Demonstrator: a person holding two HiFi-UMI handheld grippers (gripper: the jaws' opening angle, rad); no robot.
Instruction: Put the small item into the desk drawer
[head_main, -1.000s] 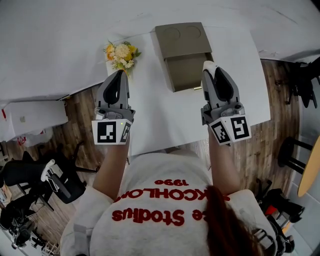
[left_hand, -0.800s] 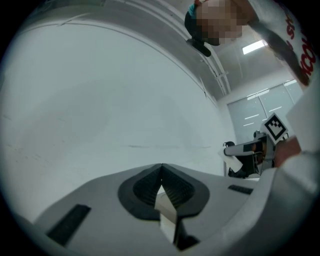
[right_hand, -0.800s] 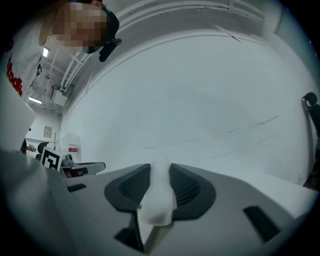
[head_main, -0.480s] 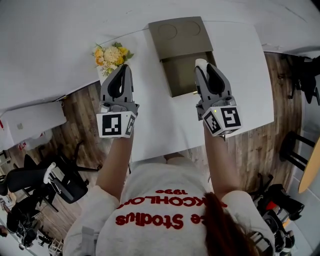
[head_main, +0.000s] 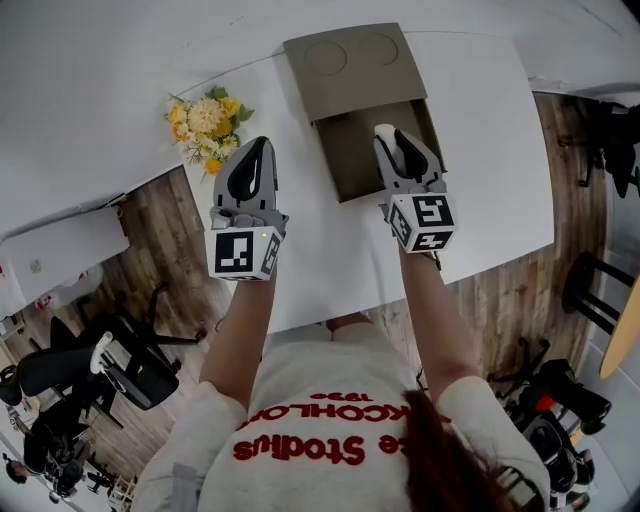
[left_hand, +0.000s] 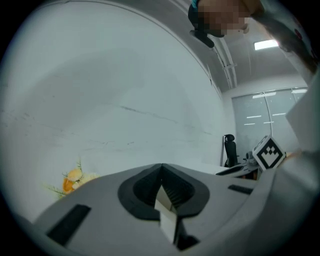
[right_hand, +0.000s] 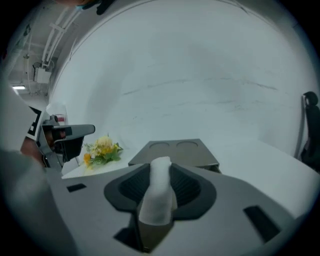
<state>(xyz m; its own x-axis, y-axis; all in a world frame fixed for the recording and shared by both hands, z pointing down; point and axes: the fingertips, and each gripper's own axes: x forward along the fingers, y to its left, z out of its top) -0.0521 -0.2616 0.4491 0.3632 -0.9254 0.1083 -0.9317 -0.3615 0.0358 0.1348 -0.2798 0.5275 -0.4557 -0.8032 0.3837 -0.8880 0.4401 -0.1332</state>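
The right gripper (head_main: 392, 135) had a small white item (right_hand: 159, 192) between its jaws. The jaws were just starting to open, but the pads were touching the item on both sides. I think it was held that way so it would not fall too soon.

Right under this gripper's tip was the open drawer (head_main: 352, 150) of a small grey-brown drawer box (head_main: 345, 60). The drawer was pulled out toward the person, so there was room to drop the item in. The item was not in the drawer yet; it was just above it.

The left gripper (head_main: 256, 145) was off to the side of the box, with its jaws shut and nothing in them. It looked like it was only waiting. Just past its tip, a little to its left, sat a bunch of yellow and white flowers (head_main: 205, 120) on the white tabletop (head_main: 320, 250).

Each gripper had a cube with black and white squares, but no words. The person's shirt (head_main: 310, 420) had red letters, upside down from here. I could read "1990" and something like "Stodius", but not the rest for sure.
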